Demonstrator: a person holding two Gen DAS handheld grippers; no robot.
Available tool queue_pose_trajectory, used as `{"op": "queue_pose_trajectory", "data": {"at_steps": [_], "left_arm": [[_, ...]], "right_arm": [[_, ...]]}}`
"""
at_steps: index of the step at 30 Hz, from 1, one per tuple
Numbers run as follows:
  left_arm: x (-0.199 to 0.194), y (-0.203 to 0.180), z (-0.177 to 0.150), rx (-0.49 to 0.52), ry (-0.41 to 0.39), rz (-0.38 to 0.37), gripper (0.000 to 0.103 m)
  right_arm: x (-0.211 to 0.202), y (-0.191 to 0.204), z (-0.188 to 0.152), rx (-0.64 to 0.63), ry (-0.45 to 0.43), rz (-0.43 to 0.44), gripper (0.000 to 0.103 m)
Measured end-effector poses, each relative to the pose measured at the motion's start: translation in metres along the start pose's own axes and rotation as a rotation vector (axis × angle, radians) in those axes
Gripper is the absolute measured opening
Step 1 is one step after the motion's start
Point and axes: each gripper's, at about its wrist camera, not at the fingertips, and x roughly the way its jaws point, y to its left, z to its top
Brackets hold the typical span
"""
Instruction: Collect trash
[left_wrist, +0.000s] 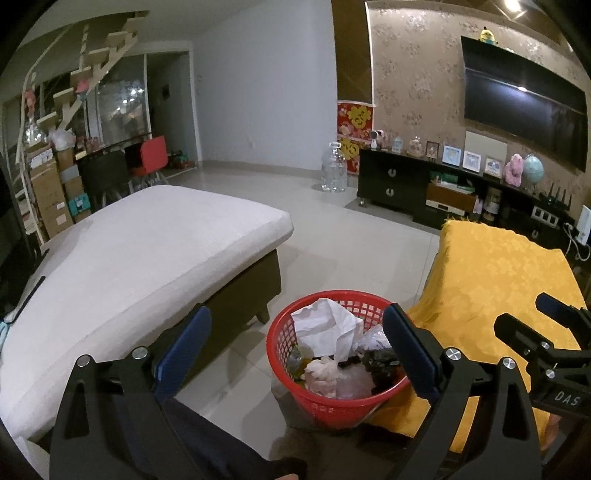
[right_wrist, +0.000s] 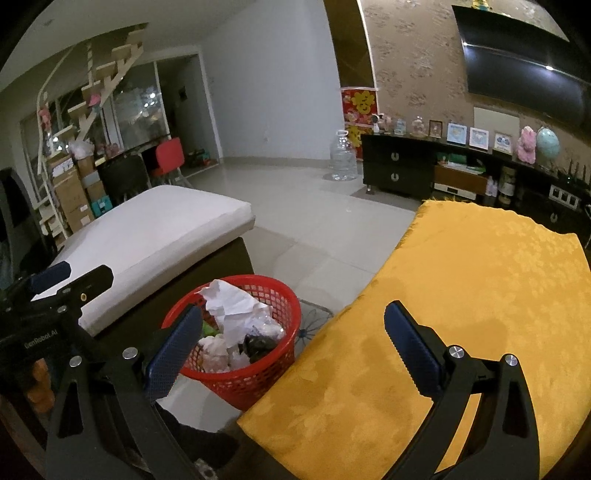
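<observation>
**Holding Both Grippers Wide Over the Trash Basket**

Looking down past our tools, we see our left gripper (left_wrist: 297, 347) first. Its two blue pads stand far apart, and nothing is pinched between them. Our right gripper (right_wrist: 293, 341) is spread wide too, with nothing in its grip.

Just past the pads sits the red basket (left_wrist: 291, 341) on the pale floor (left_wrist: 354, 236). It stands upright, and it is full of trash. On top lies a big crumpled white paper (left_wrist: 327, 323). Lower down we see a dark crinkly wrapper (left_wrist: 378, 360) and some soft white wads (left_wrist: 323, 371).

The basket sits between two pieces of furniture. On its left is a white cushion seat (left_wrist: 140, 251) with a dark base. On its right is a table under a yellow cloth (right_wrist: 443, 314), and the basket is just beside that cloth.

Farther off, a big clear water jug (left_wrist: 333, 168) stands on the floor by the wall. A long dark cabinet (left_wrist: 391, 182) holds little pictures, a pink toy and a globe. A black TV (left_wrist: 524, 107) hangs above it. Way back on the left we see stairs (left_wrist: 92, 74), stacked boxes and a red chair (left_wrist: 151, 157).
</observation>
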Motion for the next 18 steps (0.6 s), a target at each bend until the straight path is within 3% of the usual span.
{"op": "queue_pose_trajectory", "data": {"at_steps": [18], "left_arm": [[0.0026,0.0037,-0.0029,-0.008,0.027,0.006,0.091]], "right_arm": [[0.0057,0.0051,-0.0033,-0.013,0.023,0.001,0.096]]}}
